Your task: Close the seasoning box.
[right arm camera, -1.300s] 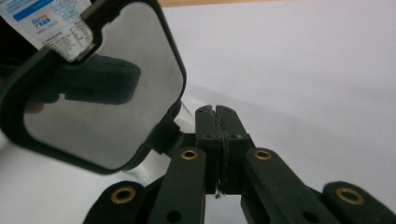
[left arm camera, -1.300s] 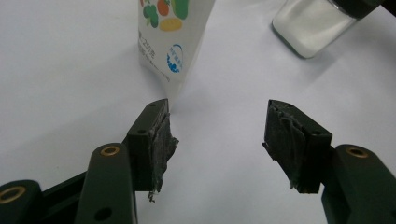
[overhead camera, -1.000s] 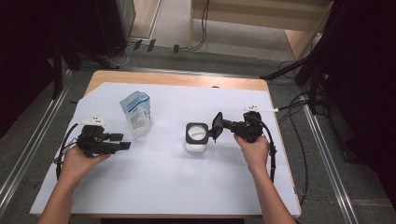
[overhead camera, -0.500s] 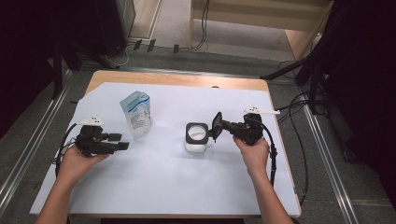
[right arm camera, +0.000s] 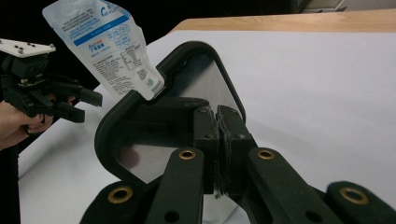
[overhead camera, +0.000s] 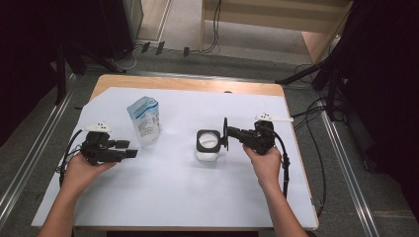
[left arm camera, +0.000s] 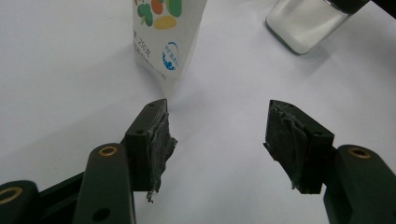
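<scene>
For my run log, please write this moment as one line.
left gripper: open, facing pouch | right gripper: shut on lid, flipped up | jar: open, upright on table

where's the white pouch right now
In the high view the white pouch stands upright on the table's left half, just beyond the left tool and left of the jar.

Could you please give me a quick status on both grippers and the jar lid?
Right gripper shut on lid, held open over jar. Left gripper open, empty, beside pouch. Nothing in the way.
</scene>
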Motion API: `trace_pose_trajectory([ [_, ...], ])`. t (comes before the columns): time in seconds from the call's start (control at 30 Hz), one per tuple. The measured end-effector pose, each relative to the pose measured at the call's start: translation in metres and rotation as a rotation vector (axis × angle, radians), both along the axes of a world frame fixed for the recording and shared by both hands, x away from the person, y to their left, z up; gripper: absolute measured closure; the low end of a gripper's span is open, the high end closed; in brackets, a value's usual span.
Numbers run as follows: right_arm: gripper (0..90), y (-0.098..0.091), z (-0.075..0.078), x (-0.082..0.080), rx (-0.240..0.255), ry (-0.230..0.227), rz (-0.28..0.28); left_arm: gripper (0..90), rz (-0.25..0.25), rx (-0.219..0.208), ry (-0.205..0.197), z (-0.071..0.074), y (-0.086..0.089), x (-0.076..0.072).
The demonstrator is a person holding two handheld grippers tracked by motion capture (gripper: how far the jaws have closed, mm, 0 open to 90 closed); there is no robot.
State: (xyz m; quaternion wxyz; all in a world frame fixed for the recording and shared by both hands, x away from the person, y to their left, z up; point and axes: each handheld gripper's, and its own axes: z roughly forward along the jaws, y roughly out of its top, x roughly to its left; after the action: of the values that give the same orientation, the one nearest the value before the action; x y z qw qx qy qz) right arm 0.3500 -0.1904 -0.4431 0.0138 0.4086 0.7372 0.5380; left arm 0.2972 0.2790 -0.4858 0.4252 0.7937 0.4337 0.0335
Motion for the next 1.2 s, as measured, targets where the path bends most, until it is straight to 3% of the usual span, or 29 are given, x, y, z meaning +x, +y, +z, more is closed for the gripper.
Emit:
trace_pose_trajectory([
  [0.43,90.0,0.012,-0.001,0.003,-0.023,-0.005,0.027,40.1,0.003,0.003,0.004,-0.001,0.002,0.000],
  [0.8,90.0,0.024,-0.008,0.004,-0.078,0.014,0.048,40.2,0.008,0.006,0.010,-0.002,0.003,0.000],
  [1.07,90.0,0.031,-0.010,0.003,-0.100,0.001,0.071,40.2,-0.001,0.007,0.011,-0.002,0.001,0.000],
  [1.2,79.1,0.030,-0.011,0.004,-0.109,-0.018,0.072,40.3,-0.002,0.006,0.007,-0.001,0.000,-0.001],
])
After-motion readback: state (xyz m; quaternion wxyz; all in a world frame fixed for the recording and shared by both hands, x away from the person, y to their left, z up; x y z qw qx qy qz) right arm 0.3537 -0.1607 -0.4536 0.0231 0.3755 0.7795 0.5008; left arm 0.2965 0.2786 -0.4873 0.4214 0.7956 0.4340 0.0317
